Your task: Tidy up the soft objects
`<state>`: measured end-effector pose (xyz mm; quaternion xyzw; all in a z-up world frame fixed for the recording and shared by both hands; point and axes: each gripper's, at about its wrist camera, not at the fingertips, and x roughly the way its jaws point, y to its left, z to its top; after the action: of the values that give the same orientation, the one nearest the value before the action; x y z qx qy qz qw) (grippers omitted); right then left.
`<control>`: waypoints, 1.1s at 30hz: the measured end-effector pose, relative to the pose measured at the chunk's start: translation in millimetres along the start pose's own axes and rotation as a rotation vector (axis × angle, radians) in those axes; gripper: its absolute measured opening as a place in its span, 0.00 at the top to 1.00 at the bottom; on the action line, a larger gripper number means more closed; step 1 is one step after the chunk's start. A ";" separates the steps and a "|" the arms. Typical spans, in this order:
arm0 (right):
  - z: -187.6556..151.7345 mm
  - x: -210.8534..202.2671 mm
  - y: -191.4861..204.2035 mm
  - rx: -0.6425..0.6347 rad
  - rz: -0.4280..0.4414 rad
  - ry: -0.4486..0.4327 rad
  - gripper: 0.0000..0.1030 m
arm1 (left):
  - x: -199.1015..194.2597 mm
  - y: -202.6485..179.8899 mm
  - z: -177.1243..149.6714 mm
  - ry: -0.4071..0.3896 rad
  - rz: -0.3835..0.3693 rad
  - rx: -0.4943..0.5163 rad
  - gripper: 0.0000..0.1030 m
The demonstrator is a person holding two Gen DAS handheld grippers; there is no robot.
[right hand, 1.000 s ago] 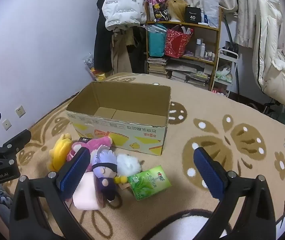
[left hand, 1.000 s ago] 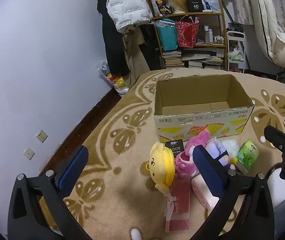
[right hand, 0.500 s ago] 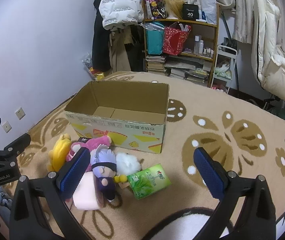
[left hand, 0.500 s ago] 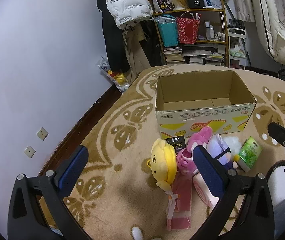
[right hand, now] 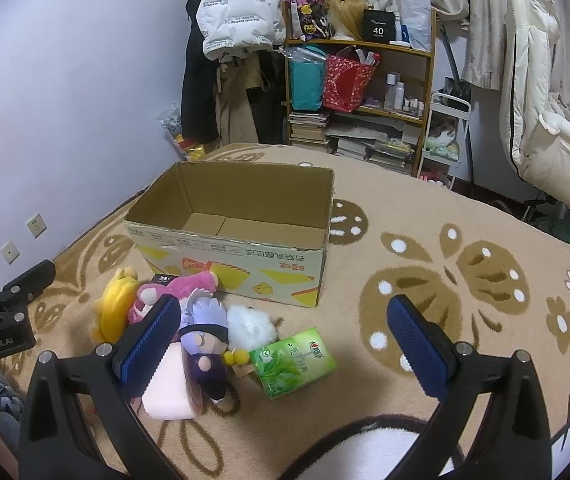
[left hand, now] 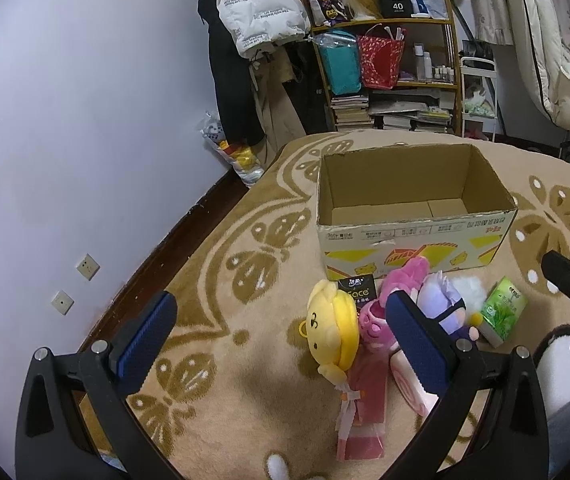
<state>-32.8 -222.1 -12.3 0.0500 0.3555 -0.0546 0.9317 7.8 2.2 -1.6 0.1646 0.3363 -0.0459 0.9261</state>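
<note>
Heaped on the carpet point(right hand: 425, 216) at lower left of the right wrist view, just before the open cardboard box point(right hand: 245, 256): yellow plush point(right hand: 115, 306), pink plush point(right hand: 181, 288), purple-haired doll point(right hand: 205, 340), white fluffy ball point(right hand: 251, 324), pink block point(right hand: 167, 390), green tissue pack point(right hand: 293, 362). Box at frame centre, nothing inside. Right gripper point(right hand: 285, 350) spread wide, empty, above the heap. Left gripper point(left hand: 281, 344) likewise released, holding nothing. Cluttered shelf point(right hand: 359, 100) at upper centre.

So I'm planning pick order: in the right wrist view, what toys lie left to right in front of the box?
Yellow plush → pink plush → purple doll → white pom-pom → green pack.
</note>
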 end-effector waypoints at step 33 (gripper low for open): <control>2.6 -3.7 4.6 -0.005 -0.001 0.001 0.00 | -0.1 3.6 3.4 0.007 -0.024 -0.010 0.00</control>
<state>-33.2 -217.7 -7.7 0.0474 0.3560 -0.0543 0.9317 10.4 4.4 1.9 0.1560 0.3417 -0.0545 0.9252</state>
